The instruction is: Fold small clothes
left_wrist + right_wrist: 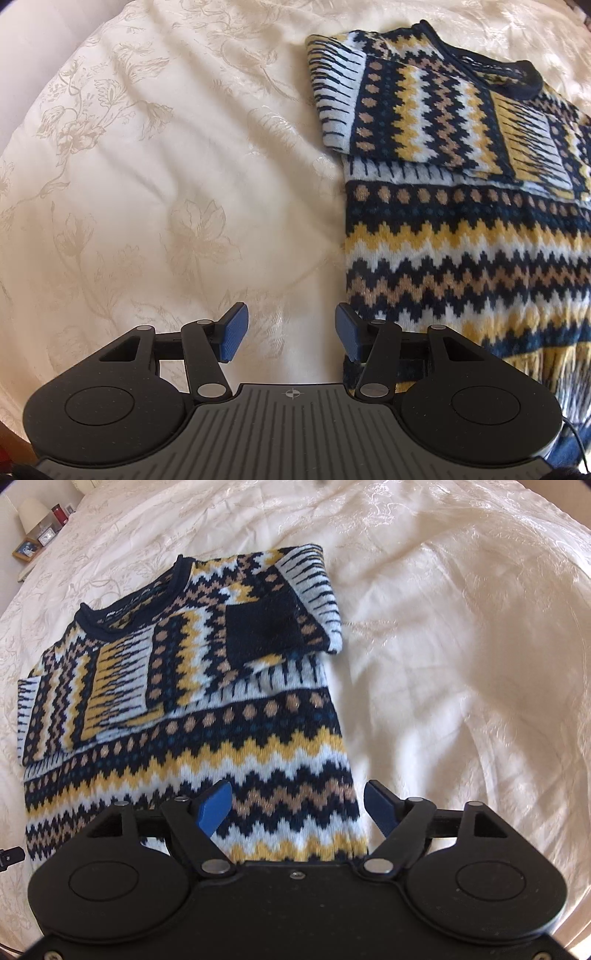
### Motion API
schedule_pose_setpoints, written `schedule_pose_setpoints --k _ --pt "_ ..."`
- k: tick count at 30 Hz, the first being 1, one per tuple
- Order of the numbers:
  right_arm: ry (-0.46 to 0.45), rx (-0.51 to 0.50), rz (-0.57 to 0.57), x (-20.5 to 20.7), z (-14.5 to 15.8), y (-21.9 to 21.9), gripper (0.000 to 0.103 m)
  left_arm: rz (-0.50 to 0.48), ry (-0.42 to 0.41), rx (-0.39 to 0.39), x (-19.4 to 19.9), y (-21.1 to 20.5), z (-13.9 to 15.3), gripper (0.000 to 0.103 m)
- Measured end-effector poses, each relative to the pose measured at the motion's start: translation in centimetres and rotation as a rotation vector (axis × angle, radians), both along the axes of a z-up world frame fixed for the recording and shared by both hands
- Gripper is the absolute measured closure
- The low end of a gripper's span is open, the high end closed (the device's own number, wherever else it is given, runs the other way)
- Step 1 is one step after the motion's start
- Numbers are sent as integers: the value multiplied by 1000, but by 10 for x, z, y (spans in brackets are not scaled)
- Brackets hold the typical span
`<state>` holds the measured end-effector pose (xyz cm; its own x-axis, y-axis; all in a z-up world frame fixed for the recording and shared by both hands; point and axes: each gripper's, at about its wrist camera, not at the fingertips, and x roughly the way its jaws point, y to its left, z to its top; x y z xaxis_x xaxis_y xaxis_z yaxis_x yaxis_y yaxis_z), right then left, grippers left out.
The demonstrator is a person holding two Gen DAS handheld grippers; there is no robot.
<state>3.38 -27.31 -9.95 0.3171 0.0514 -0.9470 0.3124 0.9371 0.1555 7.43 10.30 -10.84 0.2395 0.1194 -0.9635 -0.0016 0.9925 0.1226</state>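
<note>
The left gripper fills the lower frame: a grey ribbed plate with a small crosshair mark at its top centre, flanked by two black rounded housings with circular insets. Black linkage arms with silver pivot pins carry blue ribbed fingers. A thin black cable shows at lower right. The right gripper is all black, with the same silver pins, a screw at centre, and blue fingers.
</note>
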Motion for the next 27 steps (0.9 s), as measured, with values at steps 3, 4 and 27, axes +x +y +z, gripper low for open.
schedule_pose_setpoints --k 3,4,27 --pt "12 1 -1 -16 0 9 23 -44 6 -11 -9 0 0 52" --pt "16 0 -4 -22 -1 12 23 -60 7 -14 -11 0 -1 52" --pt "53 9 199 -112 -14 26 21 -71 23 -29 -117 -9 -5 53"
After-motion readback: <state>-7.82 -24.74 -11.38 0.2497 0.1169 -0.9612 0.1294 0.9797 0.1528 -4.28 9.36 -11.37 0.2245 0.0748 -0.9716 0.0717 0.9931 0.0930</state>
